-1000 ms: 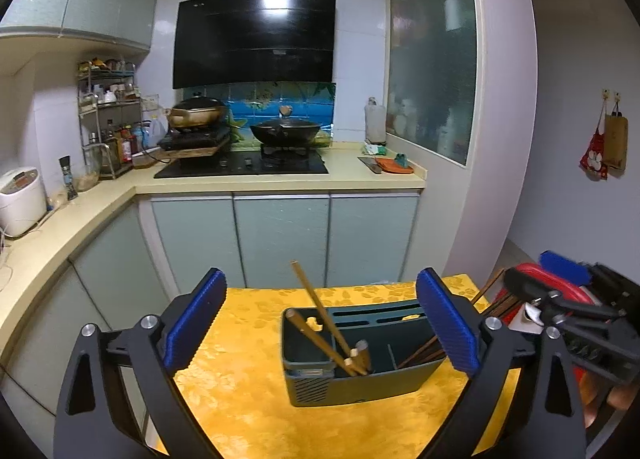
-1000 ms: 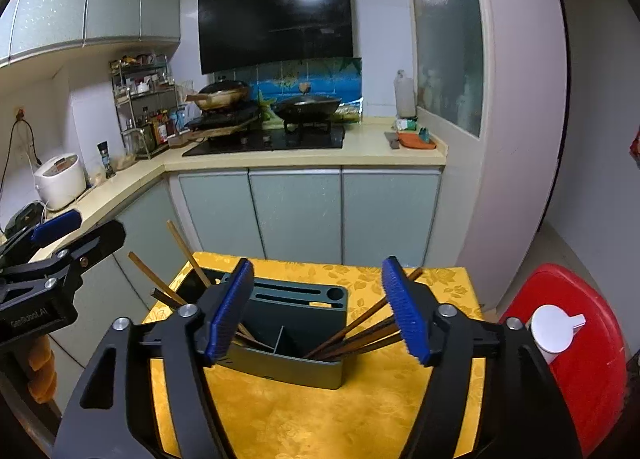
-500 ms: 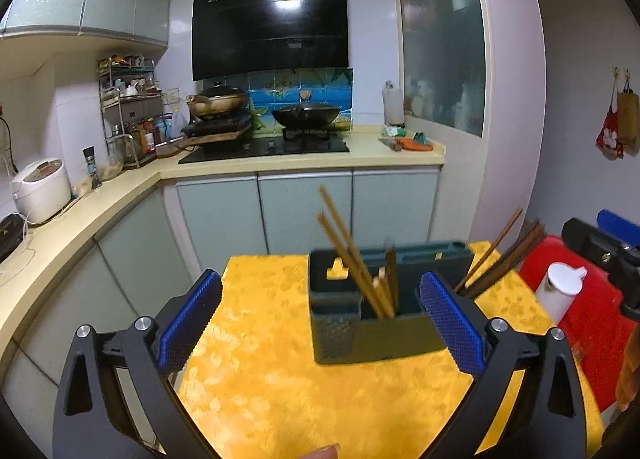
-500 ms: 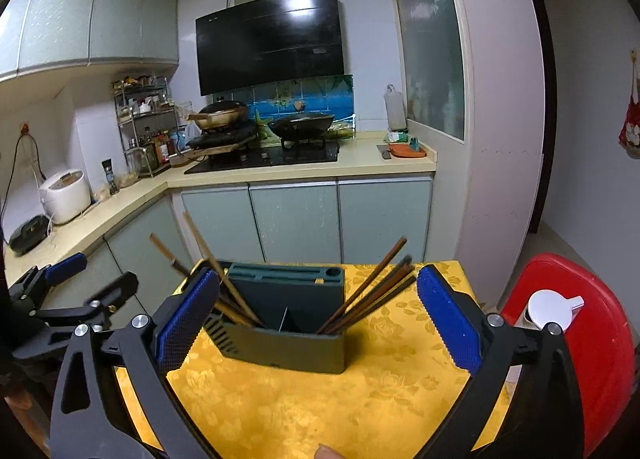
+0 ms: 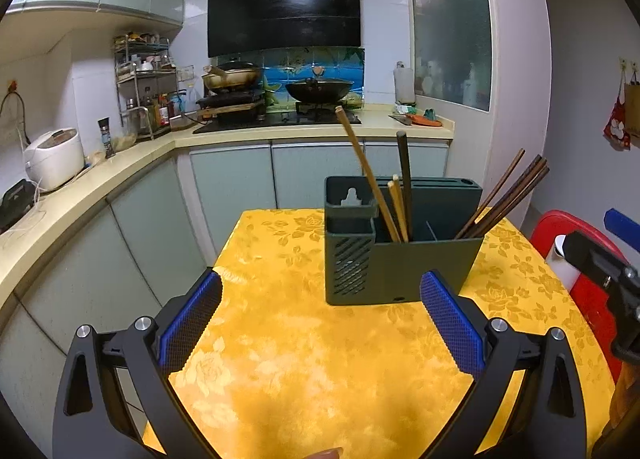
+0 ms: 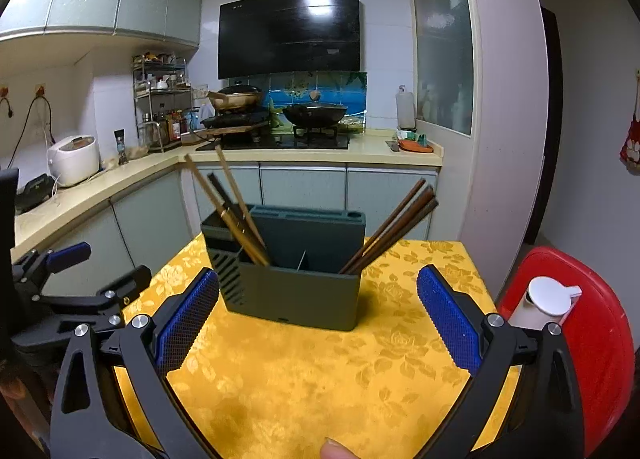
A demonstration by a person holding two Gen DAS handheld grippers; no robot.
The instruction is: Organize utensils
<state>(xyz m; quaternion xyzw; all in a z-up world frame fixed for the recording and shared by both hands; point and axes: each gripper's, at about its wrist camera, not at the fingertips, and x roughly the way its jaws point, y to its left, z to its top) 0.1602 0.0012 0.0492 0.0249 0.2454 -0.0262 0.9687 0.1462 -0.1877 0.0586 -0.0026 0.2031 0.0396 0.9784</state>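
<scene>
A dark green utensil holder [image 5: 400,255] [image 6: 296,283] stands on the yellow table [image 5: 304,359] [image 6: 320,371]. Light wooden chopsticks [image 5: 364,175] [image 6: 228,207] lean out of its left compartment. Dark brown chopsticks [image 5: 508,195] [image 6: 396,227] lean right out of its right compartment. My left gripper [image 5: 320,319] is open, low over the cloth in front of the holder, with nothing between its fingers. My right gripper [image 6: 318,319] is also wide open just in front of the holder, empty. In the left wrist view, the right gripper [image 5: 608,259] shows at the right edge.
A red stool [image 6: 588,323] with a white bottle [image 6: 540,303] on it stands right of the table. Behind the table run grey-green cabinets [image 5: 240,183] and a counter with a stove, woks [image 5: 320,89] and a rice cooker [image 5: 54,157]. A fingertip [image 6: 336,449] shows at the bottom edge.
Both grippers have drawn back and sunk lower, so the holder now sits farther ahead. The right gripper's fingers spread wider. The holder and chopsticks stay put.
</scene>
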